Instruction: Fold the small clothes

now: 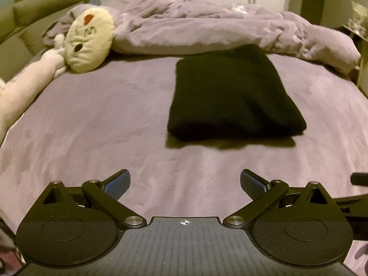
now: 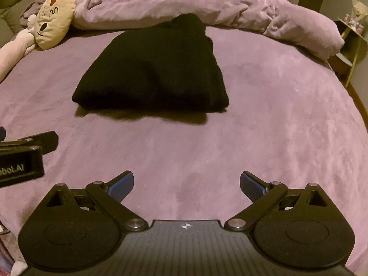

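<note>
A black garment (image 1: 232, 96) lies folded into a thick rectangle on the purple bed sheet (image 1: 103, 119). It also shows in the right wrist view (image 2: 156, 69), ahead and left of centre. My left gripper (image 1: 185, 184) is open and empty, well short of the garment's near edge and left of it. My right gripper (image 2: 186, 184) is open and empty, also short of the garment's near edge. Part of the left gripper's body (image 2: 25, 158) shows at the left edge of the right wrist view.
A crumpled purple duvet (image 1: 207, 27) lies across the far side of the bed. A cream plush face cushion (image 1: 88, 39) and a pale pink plush (image 1: 27, 85) lie at the far left. A shelf (image 2: 349, 48) stands off the bed's right side.
</note>
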